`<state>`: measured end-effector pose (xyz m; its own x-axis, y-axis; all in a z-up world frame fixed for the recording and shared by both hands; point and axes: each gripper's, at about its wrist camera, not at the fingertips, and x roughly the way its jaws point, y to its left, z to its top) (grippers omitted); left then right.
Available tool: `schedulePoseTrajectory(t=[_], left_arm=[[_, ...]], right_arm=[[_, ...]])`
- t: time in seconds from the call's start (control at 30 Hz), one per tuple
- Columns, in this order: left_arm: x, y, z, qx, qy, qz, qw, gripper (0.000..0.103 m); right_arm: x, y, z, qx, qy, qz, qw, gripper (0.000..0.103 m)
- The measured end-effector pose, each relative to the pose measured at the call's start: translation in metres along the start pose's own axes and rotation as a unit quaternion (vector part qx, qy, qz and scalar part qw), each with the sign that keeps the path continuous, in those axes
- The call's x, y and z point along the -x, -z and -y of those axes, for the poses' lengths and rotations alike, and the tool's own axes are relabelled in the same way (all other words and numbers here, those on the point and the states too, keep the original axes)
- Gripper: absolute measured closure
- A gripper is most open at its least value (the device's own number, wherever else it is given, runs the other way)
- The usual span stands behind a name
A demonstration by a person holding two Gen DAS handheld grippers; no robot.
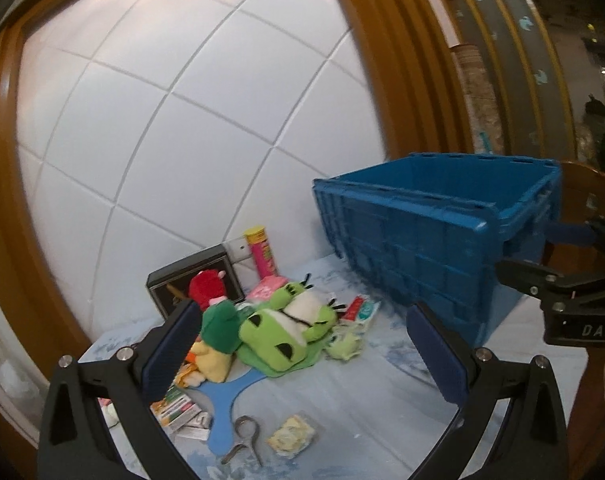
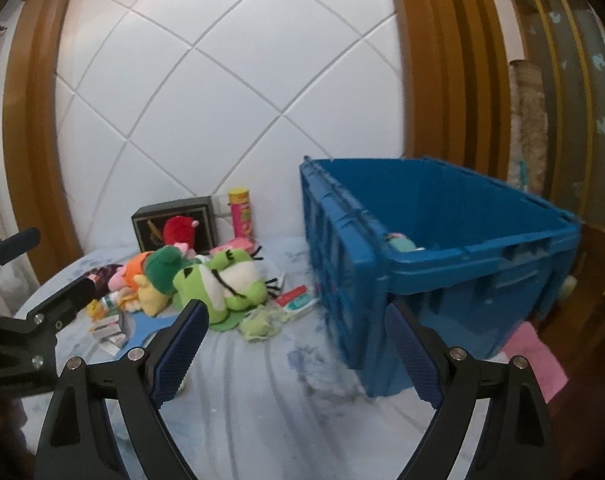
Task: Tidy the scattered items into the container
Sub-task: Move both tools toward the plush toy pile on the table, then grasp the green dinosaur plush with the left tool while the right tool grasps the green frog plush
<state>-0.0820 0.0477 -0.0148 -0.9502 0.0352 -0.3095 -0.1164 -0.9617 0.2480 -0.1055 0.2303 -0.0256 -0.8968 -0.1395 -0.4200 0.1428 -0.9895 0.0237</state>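
The green plush frog (image 1: 280,330) looks soft and light, so pinch its fat middle; both the left gripper (image 1: 302,354) and right gripper (image 2: 296,354) stand spread wide, holding nothing.

Ahead of the left claw (image 1: 306,346) lies the toy pile (image 1: 278,332); the crate (image 1: 434,248) stands right of it, the canister (image 1: 262,252) behind.
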Motion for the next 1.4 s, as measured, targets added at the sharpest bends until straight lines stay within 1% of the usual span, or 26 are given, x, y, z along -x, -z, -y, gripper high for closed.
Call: schedulePoseTrajectory(t=[0.13, 0.2, 0.27, 0.33, 0.47, 0.53, 0.67, 0.8, 0.87, 0.97, 1.07, 1.1, 1.2, 1.27, 1.3, 1.4], left_arm=[[0.005, -0.005, 0.018, 0.001, 0.006, 0.001, 1.0, 0.0], [0.006, -0.002, 0.021, 0.006, 0.002, -0.002, 1.0, 0.0], [0.005, 0.004, 0.019, 0.014, -0.006, -0.005, 0.9999, 0.0], [0.0, 0.015, 0.011, 0.024, -0.006, -0.013, 0.9996, 0.0], [-0.025, 0.04, -0.023, 0.045, -0.02, -0.044, 0.9978, 0.0], [-0.04, 0.05, -0.042, 0.055, -0.02, -0.058, 0.9966, 0.0], [-0.064, 0.071, -0.08, 0.045, -0.035, -0.071, 0.9958, 0.0], [-0.09, 0.086, -0.114, 0.046, -0.021, -0.09, 0.9947, 0.0], [-0.106, 0.091, -0.125, 0.043, -0.012, -0.091, 0.9948, 0.0], [-0.137, 0.095, -0.133, 0.043, -0.003, -0.1, 0.9941, 0.0], [-0.163, 0.097, -0.132, 0.048, 0.004, -0.103, 0.9935, 0.0], [-0.173, 0.098, -0.132, 0.049, 0.002, -0.107, 0.9931, 0.0], [-0.201, 0.101, -0.129, 0.053, -0.01, -0.117, 0.9917, 0.0], [-0.22, 0.105, -0.126, 0.053, -0.014, -0.13, 0.9901, 0.0], [-0.228, 0.107, -0.125, 0.053, -0.016, -0.134, 0.9895, 0.0], [-0.253, 0.113, -0.125, 0.055, -0.038, -0.144, 0.9874, 0.0]], right_arm=[[0.015, 0.0, 0.016, -0.003, 0.001, 0.005, 1.0, 0.012], [0.022, 0.0, 0.023, -0.003, -0.002, 0.007, 1.0, 0.011], [0.023, 0.001, 0.026, -0.003, -0.01, 0.009, 1.0, 0.008], [0.019, 0.003, 0.024, 0.0, -0.015, 0.011, 1.0, 0.008], [-0.008, 0.008, 0.004, 0.011, -0.037, -0.007, 0.999, 0.008], [-0.027, 0.009, -0.013, 0.021, -0.045, -0.012, 0.999, 0.008], [-0.081, 0.006, -0.049, 0.019, -0.07, -0.036, 0.997, 0.008], [-0.127, 0.004, -0.087, 0.026, -0.094, -0.054, 0.994, 0.008], [-0.146, 0.003, -0.102, 0.031, -0.103, -0.059, 0.992, 0.008], [-0.176, 0.0, -0.115, 0.046, -0.105, -0.067, 0.991, 0.008], [-0.211, 0.001, -0.124, 0.063, -0.106, -0.081, 0.989, 0.008], [-0.223, 0.002, -0.125, 0.071, -0.106, -0.087, 0.988, 0.008], [-0.263, 0.008, -0.119, 0.067, -0.108, -0.116, 0.985, 0.008], [-0.284, 0.008, -0.114, 0.065, -0.105, -0.124, 0.985, 0.008], [-0.295, 0.007, -0.112, 0.063, -0.108, -0.13, 0.984, 0.008], [-0.327, 0.004, -0.11, 0.063, -0.125, -0.149, 0.979, 0.008]])
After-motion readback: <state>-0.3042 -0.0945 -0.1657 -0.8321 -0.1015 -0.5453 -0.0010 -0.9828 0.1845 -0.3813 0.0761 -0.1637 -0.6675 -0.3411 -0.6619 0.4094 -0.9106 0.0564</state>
